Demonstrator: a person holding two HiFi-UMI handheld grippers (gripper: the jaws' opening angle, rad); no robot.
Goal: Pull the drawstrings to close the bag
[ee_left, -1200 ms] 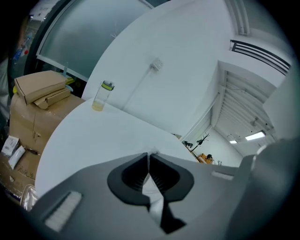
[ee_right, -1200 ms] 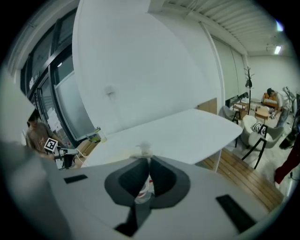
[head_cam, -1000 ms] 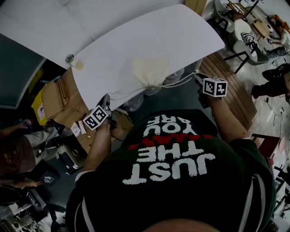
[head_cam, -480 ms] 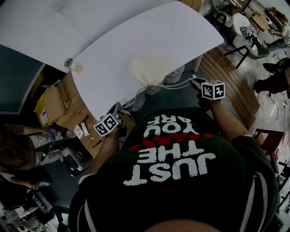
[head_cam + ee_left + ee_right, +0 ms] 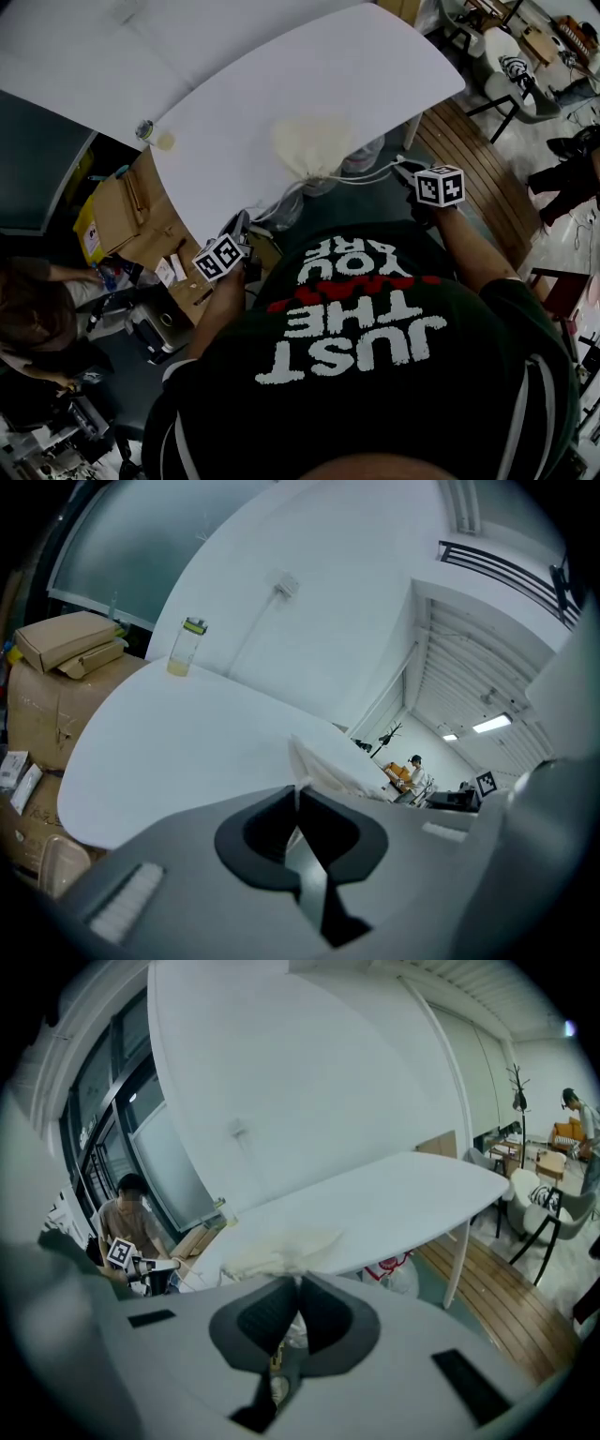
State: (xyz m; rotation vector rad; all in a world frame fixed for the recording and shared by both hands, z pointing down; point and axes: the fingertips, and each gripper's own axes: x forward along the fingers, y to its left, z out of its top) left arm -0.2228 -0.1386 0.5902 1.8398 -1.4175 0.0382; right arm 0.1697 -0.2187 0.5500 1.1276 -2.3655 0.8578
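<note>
A cream drawstring bag [image 5: 309, 145] lies near the front edge of the white table [image 5: 281, 66], its gathered mouth toward me. One white drawstring [image 5: 277, 208] runs off the edge to my left gripper [image 5: 242, 228], which is shut on it below the table edge. The other drawstring [image 5: 370, 175] stretches right to my right gripper [image 5: 405, 170], also shut on it. In the left gripper view the string passes between the closed jaws [image 5: 298, 803] with the bag [image 5: 323, 766] beyond. In the right gripper view the bag [image 5: 281, 1244] lies just past the closed jaws [image 5: 298, 1290].
A small bottle [image 5: 143, 128] stands at the table's left edge. Cardboard boxes [image 5: 122, 211] sit on the floor beside it, with a crouching person [image 5: 37, 319] at far left. A plastic bag [image 5: 361, 155] lies under the table. Wooden decking [image 5: 478, 178] and chairs are at right.
My left gripper has moved down and back toward me with its string, mostly in the first half second. The right gripper and the bag have hardly shifted.
</note>
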